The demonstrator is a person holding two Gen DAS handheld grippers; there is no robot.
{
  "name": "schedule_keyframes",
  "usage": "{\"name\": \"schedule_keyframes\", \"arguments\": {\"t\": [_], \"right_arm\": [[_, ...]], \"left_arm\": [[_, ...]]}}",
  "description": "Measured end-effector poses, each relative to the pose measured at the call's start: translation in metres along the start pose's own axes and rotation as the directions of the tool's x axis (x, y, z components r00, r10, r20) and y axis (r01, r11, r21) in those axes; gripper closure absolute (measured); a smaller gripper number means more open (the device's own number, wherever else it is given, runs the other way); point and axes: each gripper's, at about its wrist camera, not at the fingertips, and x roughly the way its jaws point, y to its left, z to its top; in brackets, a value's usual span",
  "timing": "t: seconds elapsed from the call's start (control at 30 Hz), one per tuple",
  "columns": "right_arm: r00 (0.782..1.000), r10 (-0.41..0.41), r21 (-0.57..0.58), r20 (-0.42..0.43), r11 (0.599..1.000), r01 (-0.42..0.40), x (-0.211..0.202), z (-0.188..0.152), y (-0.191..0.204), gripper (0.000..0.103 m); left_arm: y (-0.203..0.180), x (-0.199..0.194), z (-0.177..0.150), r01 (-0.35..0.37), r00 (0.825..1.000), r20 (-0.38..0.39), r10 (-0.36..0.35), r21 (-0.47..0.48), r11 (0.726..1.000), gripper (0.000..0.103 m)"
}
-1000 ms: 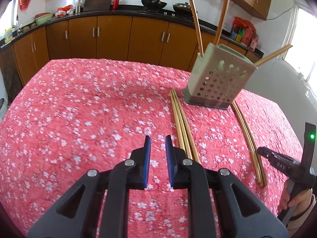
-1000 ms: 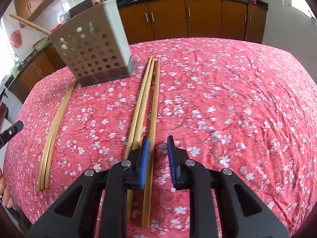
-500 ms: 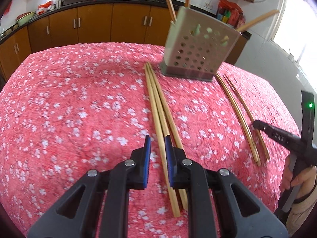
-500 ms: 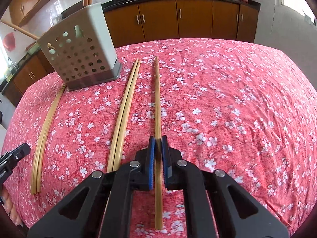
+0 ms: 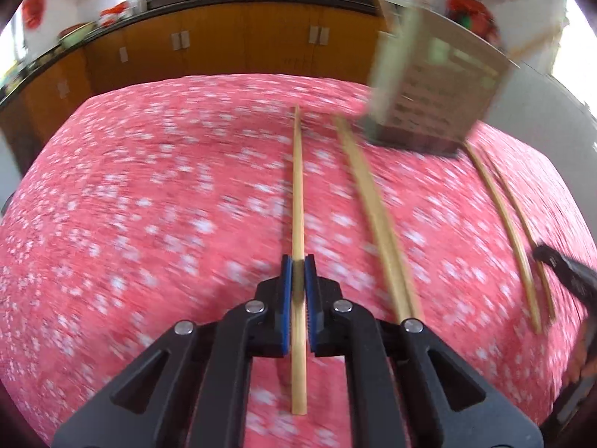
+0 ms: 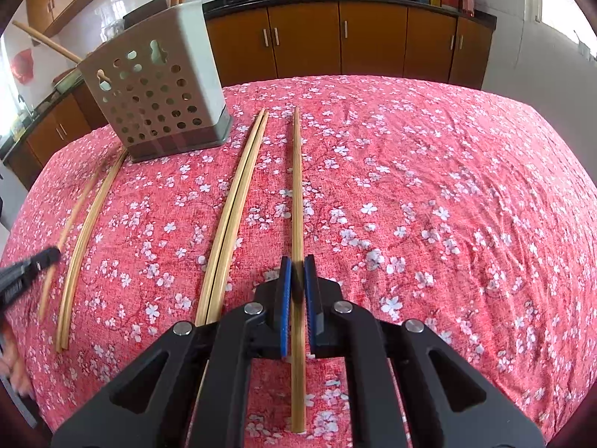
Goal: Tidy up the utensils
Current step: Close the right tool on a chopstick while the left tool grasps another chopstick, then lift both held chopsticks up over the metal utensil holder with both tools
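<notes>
Since a second ago both tools have closed, each on its own long pale bamboo chopstick. Left tool pinches one chopstick toward its near end; right tool clamps another likewise, both sticks pointing toward the perforated grey-green utensil holder. Beyond the right tool, a pair of matching chopsticks lies just right of that holder on the pink floral-clothed desk; two more lie left of it. Such sticks look light, stiff and smooth, so an end grip may let them pivot; holding nearer the middle seems steadier.
</notes>
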Motion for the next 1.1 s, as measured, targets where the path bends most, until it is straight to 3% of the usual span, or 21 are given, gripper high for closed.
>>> {"name": "schedule_keyframes", "arguments": {"t": [0.27,0.63,1.1], "right_arm": [[0.998,-0.057,0.029,0.033,0.998,0.056,0.009,0.013,-0.017,0.095],[0.998,-0.045,0.056,0.032,0.998,0.043,0.01,0.016,-0.023,0.095],[0.999,-0.041,0.058,0.033,0.998,0.039,0.01,0.016,-0.023,0.095]], "left_arm": [[0.03,0.012,0.018,-0.04,0.999,0.031,0.04,-0.023,0.999,0.094],[0.039,0.006,0.013,0.011,0.999,0.037,-0.009,-0.063,0.998,0.094],[0.038,0.005,0.012,0.011,0.999,0.037,-0.009,-0.066,0.998,0.093]]}}
